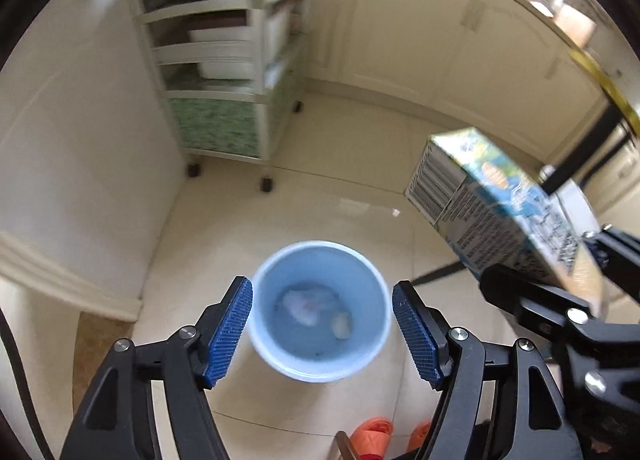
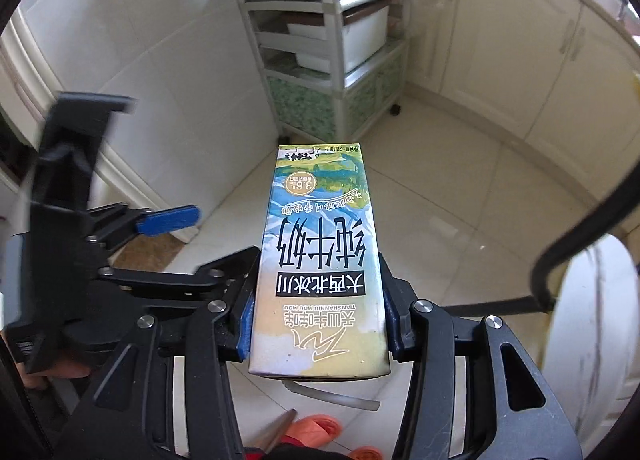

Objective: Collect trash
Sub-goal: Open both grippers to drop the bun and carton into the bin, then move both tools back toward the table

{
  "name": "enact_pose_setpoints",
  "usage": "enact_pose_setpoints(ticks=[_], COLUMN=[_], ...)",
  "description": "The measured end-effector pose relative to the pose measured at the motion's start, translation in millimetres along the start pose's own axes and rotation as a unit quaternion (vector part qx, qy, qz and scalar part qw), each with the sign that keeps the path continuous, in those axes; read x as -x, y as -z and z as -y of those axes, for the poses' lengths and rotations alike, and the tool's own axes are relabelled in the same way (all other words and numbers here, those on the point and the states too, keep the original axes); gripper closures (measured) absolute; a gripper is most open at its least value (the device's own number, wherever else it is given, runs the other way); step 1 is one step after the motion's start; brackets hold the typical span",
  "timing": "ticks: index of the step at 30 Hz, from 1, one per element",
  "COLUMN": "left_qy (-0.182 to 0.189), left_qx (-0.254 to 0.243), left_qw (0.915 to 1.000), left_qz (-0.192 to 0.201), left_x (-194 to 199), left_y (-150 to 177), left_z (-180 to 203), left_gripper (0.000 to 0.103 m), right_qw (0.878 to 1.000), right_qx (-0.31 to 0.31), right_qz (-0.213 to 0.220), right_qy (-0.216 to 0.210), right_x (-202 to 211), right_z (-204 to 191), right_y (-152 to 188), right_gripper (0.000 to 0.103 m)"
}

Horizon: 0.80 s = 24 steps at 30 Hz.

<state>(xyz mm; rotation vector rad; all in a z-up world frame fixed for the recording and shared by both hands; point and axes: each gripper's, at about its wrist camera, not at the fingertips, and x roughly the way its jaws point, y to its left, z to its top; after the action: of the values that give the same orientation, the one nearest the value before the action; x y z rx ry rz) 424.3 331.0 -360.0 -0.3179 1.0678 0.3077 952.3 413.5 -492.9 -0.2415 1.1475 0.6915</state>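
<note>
1. Left gripper (image 1: pixel 322 330): jaws spread wide, with nothing pressed between the blue pads (image 1: pixel 230 334). The paper cup (image 1: pixel 320 310) appears between them in the left wrist view, mouth toward the camera. Its rim is blurred, and neither pad touches its wall. Whether the cup is in the air or lower down cannot be told.
2. Cup contents: pale crumpled scraps (image 1: pixel 306 306) lie at the bottom. What they are cannot be told.
3. Right gripper (image 2: pixel 318 324): jaws narrowed onto the milk carton (image 2: pixel 320 248), one pad on each side wall near its lower end. The carton's long axis runs forward along the fingers, and its far end points down toward the tiled floor (image 2: pixel 460 199).
4. Governing relation: in the left wrist view the carton (image 1: pixel 500 211) lies up and to the right of the cup, well apart from it. The left gripper is the nearer to the cup; the right one carries the remaining trash.
5. View differences: only the left wrist view shows the cup and its interior. Only the right wrist view shows the carton's printed face and the grip on it, with the left gripper (image 2: pixel 168 219) seen side-on at the left.
6. Surroundings: a wheeled shelf rack (image 1: pixel 224 71) stands beyond, and orange slippers (image 1: pixel 372 434) show at the lower edge.
</note>
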Motion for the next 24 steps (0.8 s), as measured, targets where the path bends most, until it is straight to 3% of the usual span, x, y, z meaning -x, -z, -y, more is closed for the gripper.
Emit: enact_pose_setpoints(ticks=[3,7,11,16,18,24], left_qy=[-0.025,-0.032,-0.032,-0.022,-0.016,0.003], left_qx=[0.010,0.026,0.023,0.011,0.002,-0.044], left_qw=[0.9996,0.9988,0.9981,0.9947,0.9922,0.9772], left_qz=[0.012,0.025,0.048,0.100,0.123,0.208], left_x=[17.7,42.7,75.6,130.8,151.4,236.5], left_y=[0.9,3.7,17.6,27.2,31.3,58.0], left_z=[-2.7,-1.2,8.6,35.1,41.8,100.3], left_gripper=[0.031,0.031,0.031,0.030,0.024,0.019], right_qw=[1.000,0.999,0.997,0.993,0.989,0.972], right_qx=[-0.005,-0.028,-0.029,-0.017,-0.014,-0.026], right_qz=[0.004,0.034,0.063,0.118,0.145,0.228], right_qy=[-0.020,-0.031,-0.022,0.024,0.037,0.057], right_x=[-10.8,-11.0,9.4,69.0,97.6,196.5], right_z=[-4.6,-2.5,-4.8,-12.3,-16.4,-12.2], right_y=[-9.4,-15.9,-15.1,-7.2,-5.3,20.1], right_gripper=[0.056,0.023,0.021,0.012,0.012,0.004])
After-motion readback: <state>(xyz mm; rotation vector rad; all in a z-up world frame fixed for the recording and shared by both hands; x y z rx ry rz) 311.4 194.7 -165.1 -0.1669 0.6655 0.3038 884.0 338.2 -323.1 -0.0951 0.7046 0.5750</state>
